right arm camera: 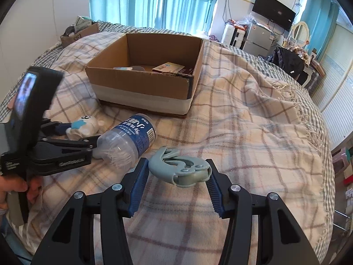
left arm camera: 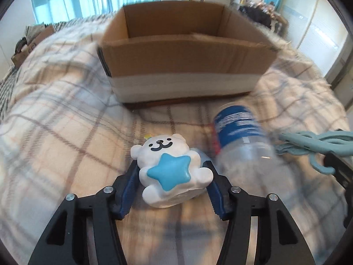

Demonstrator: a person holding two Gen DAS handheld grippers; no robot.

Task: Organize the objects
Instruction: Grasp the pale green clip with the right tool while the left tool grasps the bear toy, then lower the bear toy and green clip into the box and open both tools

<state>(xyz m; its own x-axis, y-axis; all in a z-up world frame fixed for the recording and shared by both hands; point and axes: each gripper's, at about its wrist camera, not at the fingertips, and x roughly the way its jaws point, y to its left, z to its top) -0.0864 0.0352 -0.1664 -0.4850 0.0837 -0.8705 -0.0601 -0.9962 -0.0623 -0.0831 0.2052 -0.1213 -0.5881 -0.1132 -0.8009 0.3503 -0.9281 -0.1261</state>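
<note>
On the plaid blanket (left arm camera: 66, 137) of a bed, left wrist view: the left hand-held gripper (left arm camera: 173, 174) is closed on a white bear toy (left arm camera: 172, 172) bearing a blue star, its blue pads pressing both flanks. A clear bottle (left arm camera: 240, 141) with a blue label lies just right of the toy; an open cardboard box (left arm camera: 187, 61) stands beyond, far centre. At the right edge, a grey-blue clip (left arm camera: 317, 143) shows.

Right wrist view: the right hand-held gripper (right arm camera: 177, 174), partly open, grips the grey-blue clip (right arm camera: 178, 167) between its pads. The bottle (right arm camera: 130, 139) lies near left, the toy (right arm camera: 83, 125) beyond it in the left hand-held gripper (right arm camera: 77, 132). The box (right arm camera: 143, 84), far centre, holds small packets.
</note>
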